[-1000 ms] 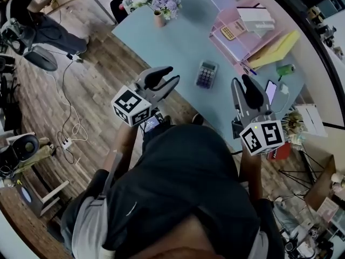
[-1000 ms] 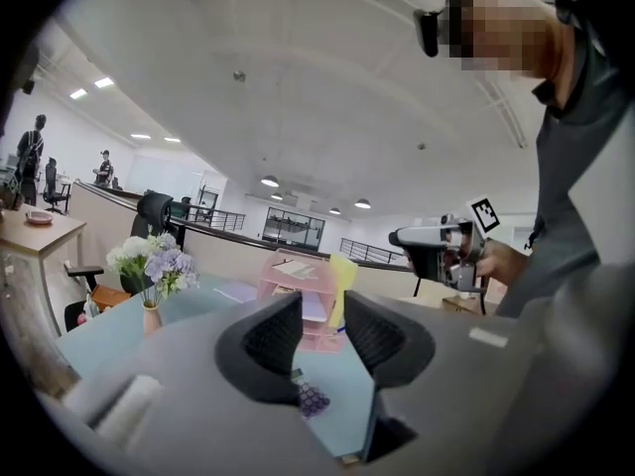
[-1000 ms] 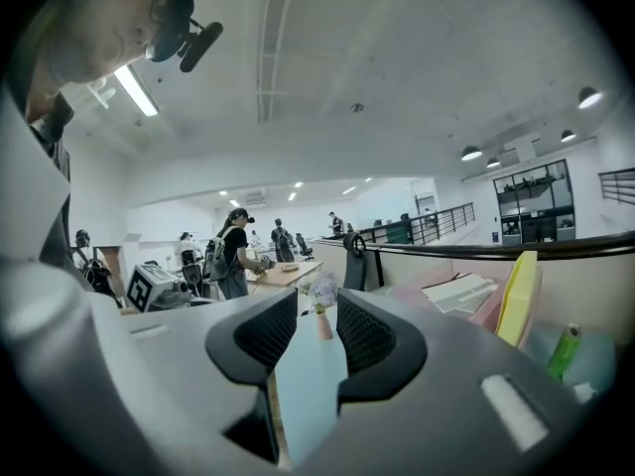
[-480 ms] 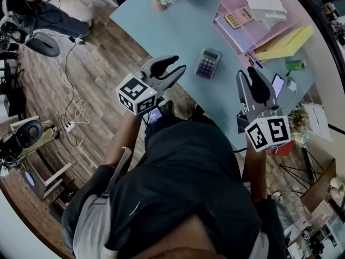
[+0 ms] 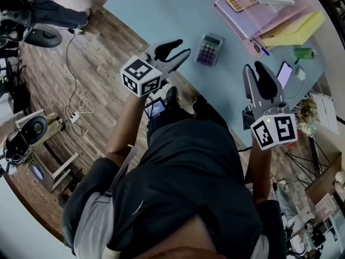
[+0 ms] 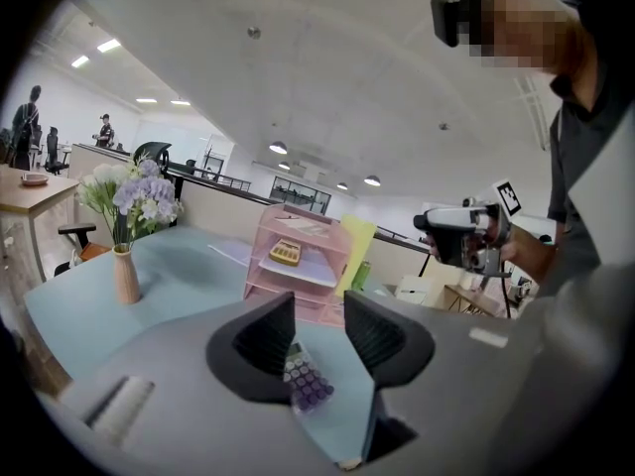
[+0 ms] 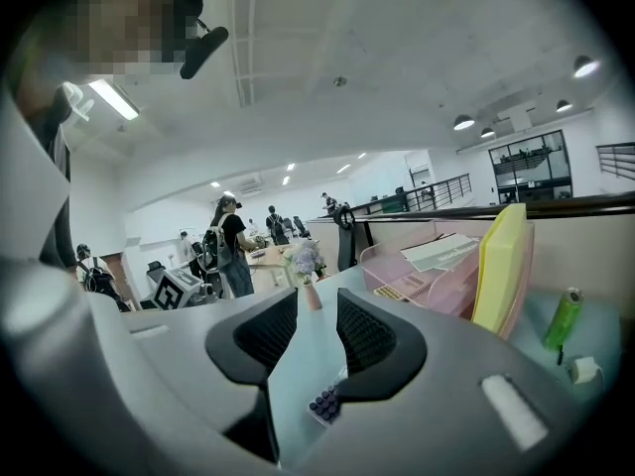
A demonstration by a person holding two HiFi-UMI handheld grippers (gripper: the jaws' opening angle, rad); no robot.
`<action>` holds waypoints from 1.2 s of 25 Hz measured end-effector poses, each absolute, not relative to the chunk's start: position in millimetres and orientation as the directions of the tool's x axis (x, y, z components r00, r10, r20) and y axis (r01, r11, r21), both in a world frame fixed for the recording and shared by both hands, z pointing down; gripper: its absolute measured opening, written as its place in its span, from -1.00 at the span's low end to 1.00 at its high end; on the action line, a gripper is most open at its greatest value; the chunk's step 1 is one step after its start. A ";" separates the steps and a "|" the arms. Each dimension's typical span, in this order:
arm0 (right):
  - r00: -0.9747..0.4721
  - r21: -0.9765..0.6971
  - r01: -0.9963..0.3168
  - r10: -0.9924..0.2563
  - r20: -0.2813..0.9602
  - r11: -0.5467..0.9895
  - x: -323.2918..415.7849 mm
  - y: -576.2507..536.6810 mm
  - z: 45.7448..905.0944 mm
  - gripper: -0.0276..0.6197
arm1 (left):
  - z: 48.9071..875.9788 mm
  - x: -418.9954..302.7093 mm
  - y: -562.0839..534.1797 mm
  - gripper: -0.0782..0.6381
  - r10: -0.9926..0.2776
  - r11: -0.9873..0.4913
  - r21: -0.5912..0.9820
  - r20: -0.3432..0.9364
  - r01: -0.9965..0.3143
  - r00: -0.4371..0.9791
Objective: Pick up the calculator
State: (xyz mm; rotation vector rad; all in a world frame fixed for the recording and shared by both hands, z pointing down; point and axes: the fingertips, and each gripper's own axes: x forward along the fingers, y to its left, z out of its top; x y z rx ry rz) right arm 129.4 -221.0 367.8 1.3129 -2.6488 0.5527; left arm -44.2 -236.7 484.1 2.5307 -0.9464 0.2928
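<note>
The calculator [image 5: 209, 49], grey with purple keys, lies flat on the light blue table [image 5: 178, 15] near its front edge. My left gripper [image 5: 179, 48] hovers just left of it, over the table's edge, open with nothing between its jaws. In the left gripper view the calculator [image 6: 306, 385] shows low through the gap of the left gripper [image 6: 317, 327]. My right gripper [image 5: 254, 68] is held to the right of the calculator, also open and empty. From the right gripper [image 7: 316, 331] a corner of the calculator [image 7: 325, 403] is seen below the jaws.
A pink desk organizer [image 5: 253, 9] holding a yellow calculator [image 5: 240, 1] stands at the table's back, a yellow folder [image 5: 294, 31] beside it. A phone [image 5: 284, 74] and a green bottle [image 5: 303, 53] lie right. A flower vase [image 6: 125, 276] is far left. Cables cross the wooden floor [image 5: 75, 90].
The table and calculator have slid up in the head view as the person moved. Both grippers stay open and keep their places beside the calculator.
</note>
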 end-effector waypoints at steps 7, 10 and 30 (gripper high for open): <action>-0.598 -0.274 -0.800 -0.739 0.309 0.533 139.6 -217.6 384.4 -0.53 | 513.9 -44.8 -254.0 -0.30 -0.573 -0.649 0.349 0.361 -0.676 0.736; -0.596 -0.281 -0.802 -0.735 0.322 0.527 141.3 -217.0 392.6 -0.53 | 530.4 -42.7 -261.7 -0.30 -0.563 -0.640 0.363 0.378 -0.677 0.735; -0.560 -0.310 -0.827 -0.731 0.389 0.468 158.9 -223.3 432.5 -0.53 | 632.1 -6.6 -302.3 -0.24 -0.471 -0.596 0.434 0.493 -0.676 0.732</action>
